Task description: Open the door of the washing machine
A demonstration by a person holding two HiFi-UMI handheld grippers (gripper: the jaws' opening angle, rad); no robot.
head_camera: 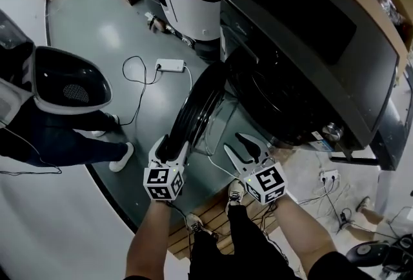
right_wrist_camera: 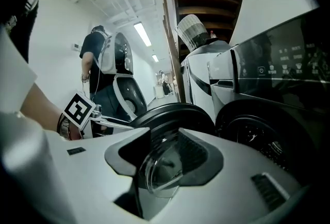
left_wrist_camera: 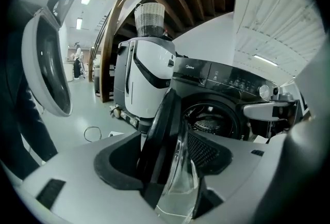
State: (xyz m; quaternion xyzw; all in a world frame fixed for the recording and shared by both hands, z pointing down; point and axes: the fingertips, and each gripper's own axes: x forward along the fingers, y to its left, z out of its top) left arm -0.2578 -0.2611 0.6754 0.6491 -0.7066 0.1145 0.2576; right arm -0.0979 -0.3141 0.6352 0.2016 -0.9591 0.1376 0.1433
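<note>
door (head_camera: 197, 108) open; left fingers (left_wrist_camera: 116, 166) clamp its rim (edge-on), right fingers (right_wrist_camera: 209, 158) wide.

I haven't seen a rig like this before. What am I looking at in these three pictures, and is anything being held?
A person holds a two-finger grasping tool in each hand. The cubes with square patterns are part of those tools. The head view comes from a camera on the person's head, looking down at both tools. The left and right gripper views come from a camera riding on each tool, looking along its fingers. In front stands a dark washing machine with its round door standing open. The left gripper is closed on the door's rim. The right gripper is open beside the door's glass bulge and holds nothing. On the floor lies a white power strip with cables.
</note>
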